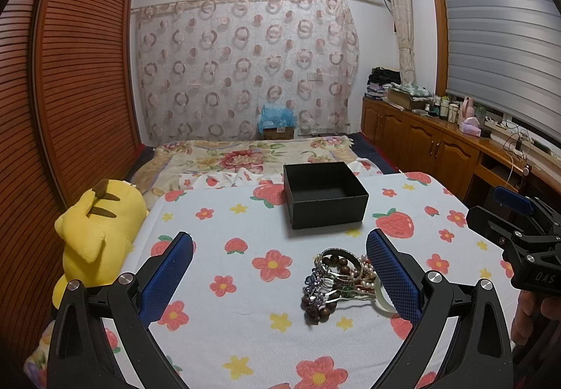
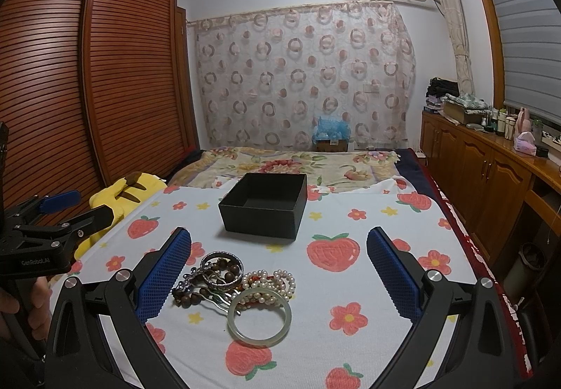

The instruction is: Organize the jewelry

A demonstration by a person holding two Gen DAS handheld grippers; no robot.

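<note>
A heap of jewelry (image 1: 338, 280) lies on the strawberry-print cloth (image 1: 245, 284): dark bead bracelets, a silver bangle, pearl strands and a pale green jade bangle (image 2: 259, 319). The heap also shows in the right wrist view (image 2: 235, 280). An open, empty black box (image 1: 324, 192) stands behind it, also seen in the right wrist view (image 2: 264, 205). My left gripper (image 1: 280, 270) is open and empty, the heap by its right finger. My right gripper (image 2: 278, 270) is open and empty, the heap between its fingers, toward the left one.
A yellow plush toy (image 1: 96, 231) lies at the cloth's left edge. A floral bedspread (image 1: 245, 154) stretches behind the box. A brown slatted wardrobe (image 1: 70, 73) stands left, wooden cabinets (image 1: 420, 140) right. The right gripper's body (image 1: 519, 241) shows at the left view's right edge.
</note>
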